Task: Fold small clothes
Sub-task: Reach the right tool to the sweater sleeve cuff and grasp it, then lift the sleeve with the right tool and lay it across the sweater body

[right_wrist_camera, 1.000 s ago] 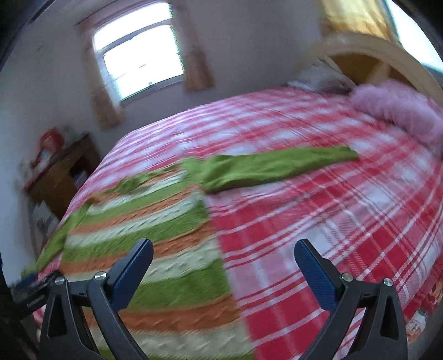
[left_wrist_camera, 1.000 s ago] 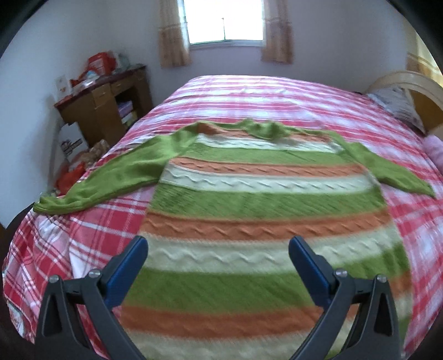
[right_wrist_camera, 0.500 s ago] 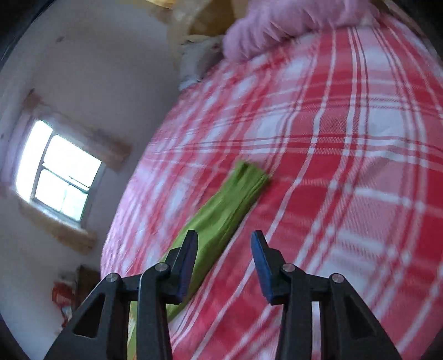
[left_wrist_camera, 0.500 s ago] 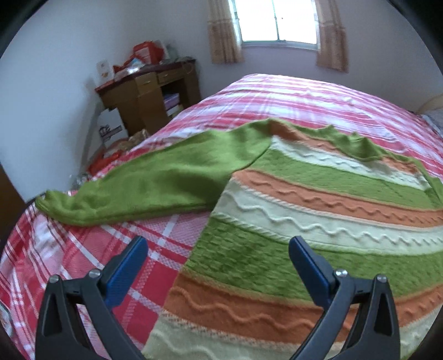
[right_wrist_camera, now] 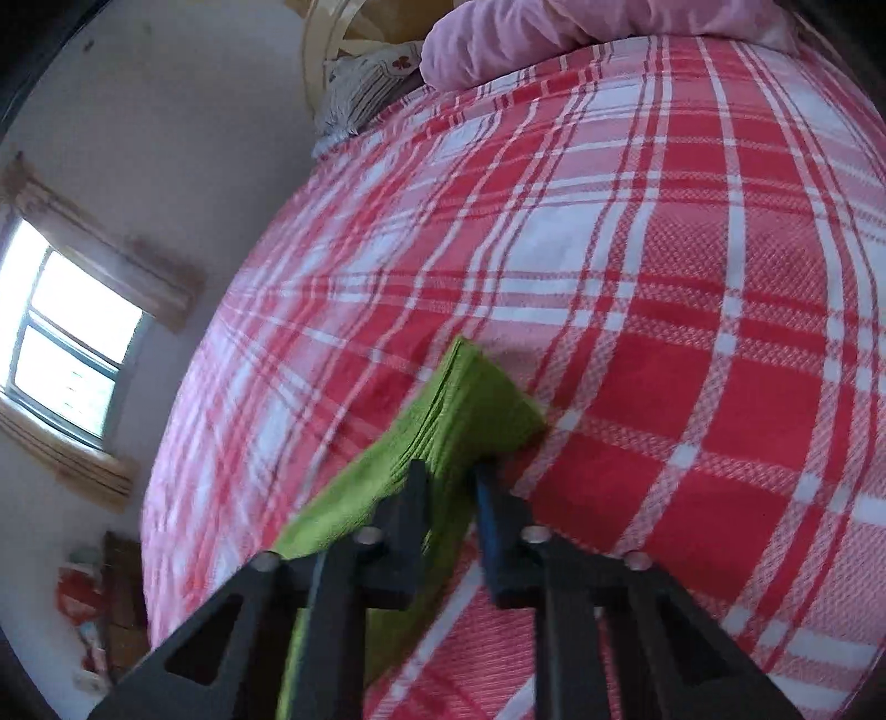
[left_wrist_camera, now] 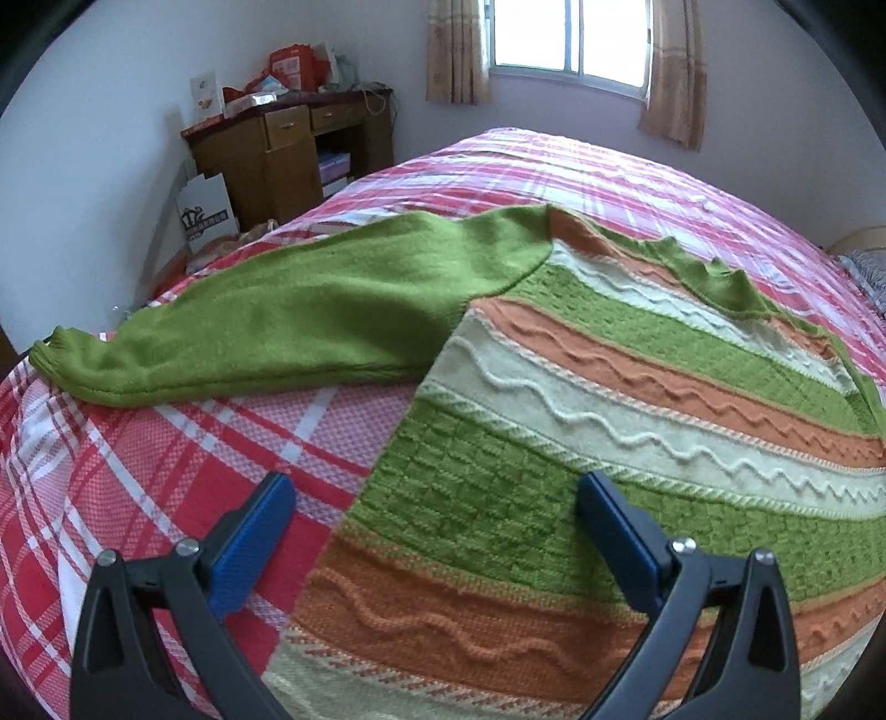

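Observation:
A knitted sweater [left_wrist_camera: 609, 387] with green, orange and cream stripes lies flat on the red plaid bed [left_wrist_camera: 138, 471]. Its plain green left sleeve [left_wrist_camera: 277, 321] stretches out to the left. My left gripper [left_wrist_camera: 434, 487] hovers open just above the sweater's left side edge, below the armpit, with nothing between its fingers. In the right wrist view, my right gripper [right_wrist_camera: 451, 471] is closing on the green cuff [right_wrist_camera: 476, 399] of the other sleeve. The jaws pinch the cuff, which bunches up off the bedspread [right_wrist_camera: 664, 277].
A wooden desk [left_wrist_camera: 288, 149] with clutter and a white box [left_wrist_camera: 207, 213] stand beyond the bed's left edge, under a curtained window [left_wrist_camera: 570, 39]. A pink blanket [right_wrist_camera: 581, 33] and a pillow [right_wrist_camera: 360, 94] lie at the head of the bed.
My right gripper swung from the sweater's body out to the far sleeve's cuff, rolled over and closed on it. My left gripper shifted left and lower, to the sweater's left edge.

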The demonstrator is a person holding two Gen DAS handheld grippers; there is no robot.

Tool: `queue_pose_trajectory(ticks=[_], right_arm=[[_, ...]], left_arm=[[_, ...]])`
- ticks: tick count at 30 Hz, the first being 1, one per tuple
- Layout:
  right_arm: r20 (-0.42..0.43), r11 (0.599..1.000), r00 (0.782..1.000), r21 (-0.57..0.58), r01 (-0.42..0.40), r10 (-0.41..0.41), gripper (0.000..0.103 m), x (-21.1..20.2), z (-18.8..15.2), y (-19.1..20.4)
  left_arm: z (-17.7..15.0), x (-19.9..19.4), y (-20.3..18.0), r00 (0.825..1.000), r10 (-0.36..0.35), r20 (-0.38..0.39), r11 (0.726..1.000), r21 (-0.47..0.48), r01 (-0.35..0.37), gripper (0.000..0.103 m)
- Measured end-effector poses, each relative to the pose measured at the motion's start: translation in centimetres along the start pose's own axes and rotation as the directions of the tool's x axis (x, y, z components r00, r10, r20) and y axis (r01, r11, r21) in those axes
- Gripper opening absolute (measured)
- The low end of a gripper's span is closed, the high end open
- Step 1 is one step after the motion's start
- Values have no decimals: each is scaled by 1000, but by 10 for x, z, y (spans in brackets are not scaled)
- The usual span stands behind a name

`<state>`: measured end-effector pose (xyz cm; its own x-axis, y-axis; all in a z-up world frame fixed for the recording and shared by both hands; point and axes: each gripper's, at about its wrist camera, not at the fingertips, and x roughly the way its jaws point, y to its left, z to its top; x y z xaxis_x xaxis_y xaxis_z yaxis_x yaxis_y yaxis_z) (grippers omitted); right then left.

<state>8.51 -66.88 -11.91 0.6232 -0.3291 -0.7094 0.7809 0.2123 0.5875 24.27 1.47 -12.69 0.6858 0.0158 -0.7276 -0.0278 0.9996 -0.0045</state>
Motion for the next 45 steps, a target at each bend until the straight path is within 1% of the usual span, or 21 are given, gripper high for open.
queue_pose_trajectory(ticks=[2,3,7,10,12,15,19,20,22,23,24,27,30,32,34,35,39,40,42,44,45], right_arm=[[-13,999,1000,-29,14,-14,8,-6,1,6],[-11,999,1000,-39,1,-2,8,-12,-2,7],[33,977,995,-194,-90,98,8,-59,-22,61],[-7,937,979,-287,-198,205,8,-90,-53,113],[-64,892,957,-347,-289,285,8,-108,-82,156],[-140,820,924,-428,-380,355,8,-123,-130,210],[-322,698,850,-486,-526,416,8,-121,-219,276],[-359,670,837,-502,-547,413,8,-115,-244,291],[-408,629,822,-531,-568,398,8,-102,-282,313],[-445,608,806,-533,-588,389,8,-101,-308,323],[-495,588,783,-526,-615,376,8,-91,-333,334],[-584,546,743,-524,-653,327,8,-65,-390,357],[-639,522,716,-524,-673,281,8,-36,-432,371],[-668,510,697,-519,-686,259,8,-20,-452,380],[-687,500,686,-519,-693,239,8,-4,-470,385],[-700,493,675,-512,-703,236,8,4,-478,388],[-716,468,666,-524,-711,210,11,20,-501,391],[-737,460,651,-521,-719,181,12,24,-505,391],[-772,435,620,-514,-739,141,24,23,-507,394],[-805,391,570,-479,-786,161,24,14,-506,394],[-825,369,535,-447,-815,182,24,7,-503,394]], left_arm=[[0,1,0,1000,-4,3,1000,-2,4,103],[1,1,1,1000,-6,5,1000,-3,6,103],[0,0,1,1000,-13,9,1000,-7,13,103],[-1,-1,3,1000,-21,15,1000,-8,21,103],[-1,-2,4,999,-28,19,1000,-11,29,103],[-2,-3,6,999,-36,23,999,-12,36,103],[-3,-3,7,999,-44,29,999,-13,45,103],[-3,-3,7,998,-49,32,999,-14,49,103],[-3,-4,8,998,-56,37,998,-17,57,103],[-3,-4,8,997,-60,38,998,-20,61,103],[-3,-4,8,997,-63,40,998,-21,64,103],[-4,-4,10,996,-78,47,996,-29,79,103],[-3,-4,12,994,-95,57,995,-39,97,103],[-3,-4,14,992,-107,63,993,-47,110,103],[-3,-4,15,991,-113,68,992,-50,117,103],[-3,-4,15,991,-115,70,992,-51,119,103],[-3,-2,17,991,-113,66,992,-56,116,103],[-3,-2,17,991,-114,68,991,-56,118,103],[-4,-4,18,990,-121,76,990,-56,126,103],[-5,-5,19,989,-125,77,990,-58,129,103],[-6,-5,19,989,-125,77,990,-57,129,103]])
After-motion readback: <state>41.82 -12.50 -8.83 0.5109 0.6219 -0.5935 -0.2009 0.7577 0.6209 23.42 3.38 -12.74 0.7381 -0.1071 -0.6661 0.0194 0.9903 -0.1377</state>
